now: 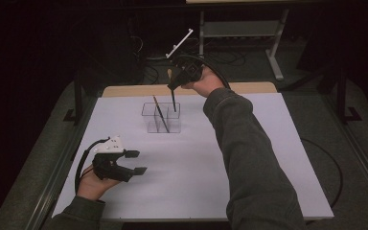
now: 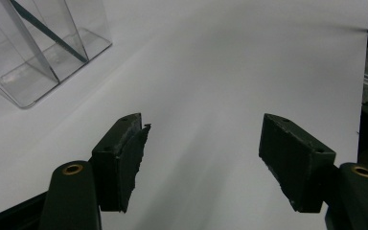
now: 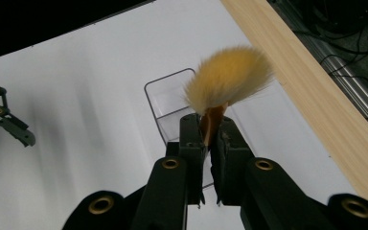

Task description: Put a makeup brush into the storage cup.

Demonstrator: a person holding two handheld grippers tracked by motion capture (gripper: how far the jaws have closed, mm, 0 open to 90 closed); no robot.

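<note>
In the right gripper view the tongs hide the brush point(image 3: 227, 79) handle, leaving its yellow bristle tuft clear. The white surface point(image 1: 268, 158) sits in a dark room. The right tongs point(image 1: 172, 86) clamp the brush above the clear divided container point(image 1: 161, 118), handle down, bristles up, near upright. The left tongs point(image 1: 138, 162) rest wide, empty.

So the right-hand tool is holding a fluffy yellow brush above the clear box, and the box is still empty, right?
Not quite: the clear box is not empty. The high view shows a thin dark stick leaning inside it. The rest holds: the right gripper holds the fluffy yellow brush above it.
</note>
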